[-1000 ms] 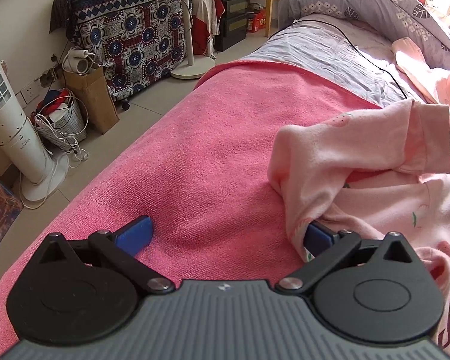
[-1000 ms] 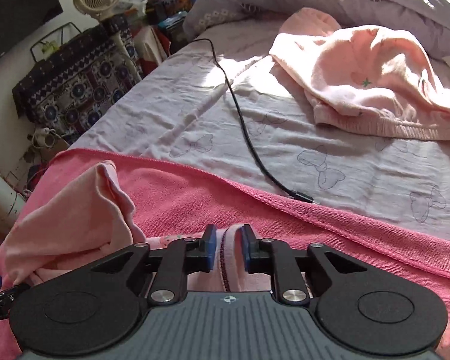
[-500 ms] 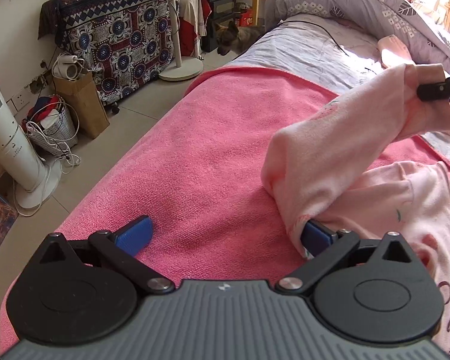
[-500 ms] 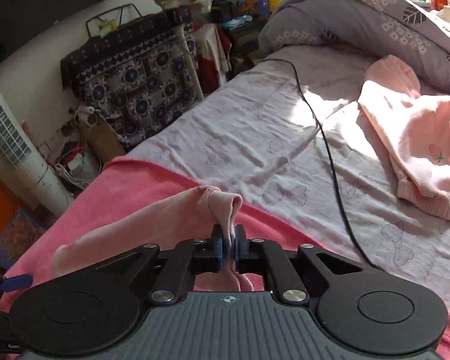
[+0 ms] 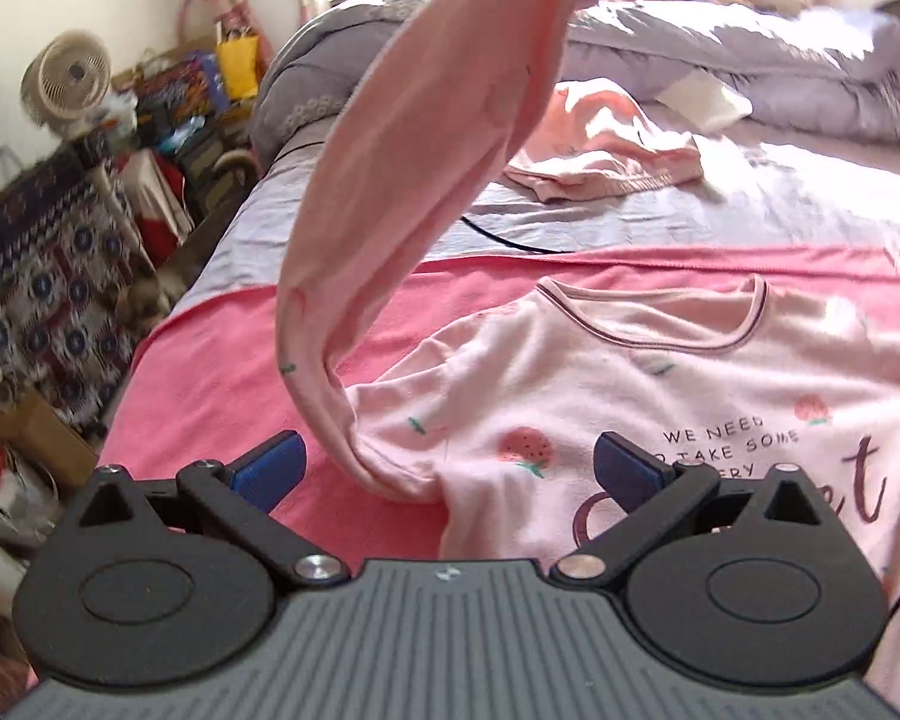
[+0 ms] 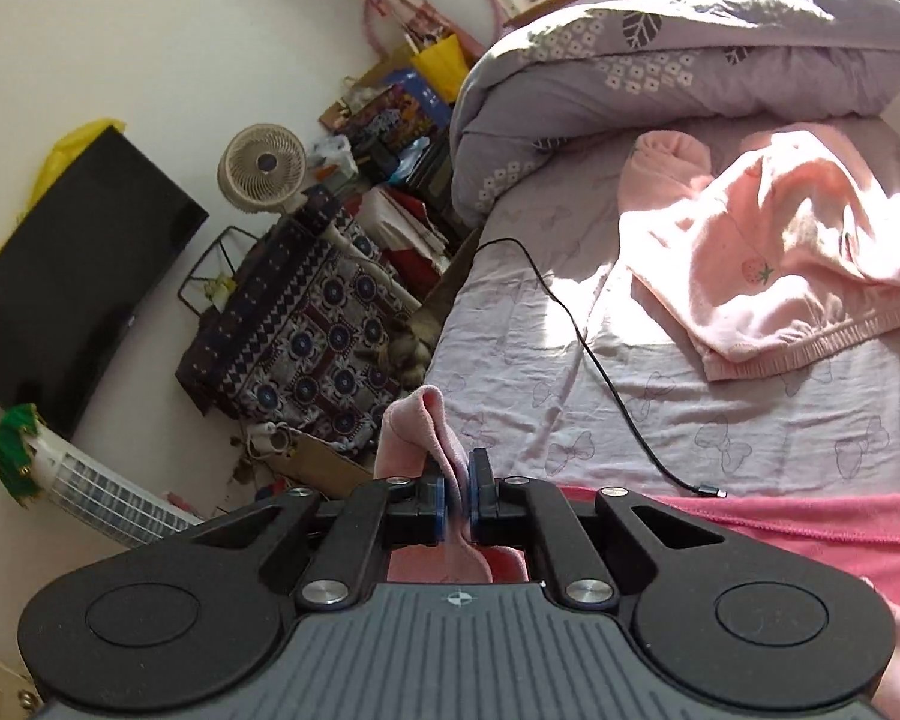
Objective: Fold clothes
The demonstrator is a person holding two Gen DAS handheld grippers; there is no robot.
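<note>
Sleeve lifted high over a pale pink printed top, held by one pair of tongs only

The pale pink cotton top with strawberry print and dark lettering (image 5: 660, 420) lies face up on the deep pink towelling cover (image 5: 222, 384) spread over the bed, its long pink sleeve (image 5: 426, 180) drawn up in an arc. The right gripper (image 6: 457, 495) has its blue pads pinched narrow on the sleeve's cuff (image 6: 417, 420). The left gripper (image 5: 447, 462) stands wide and holds nothing, its pads either side of the armpit fold. The likely risks: the thin cuff may slip from the pinch, and with nothing pinning the body a further pull could drag the top askew or bunch the shoulder. The black charging cable (image 6: 594, 354) lies near and could snag.
</note>
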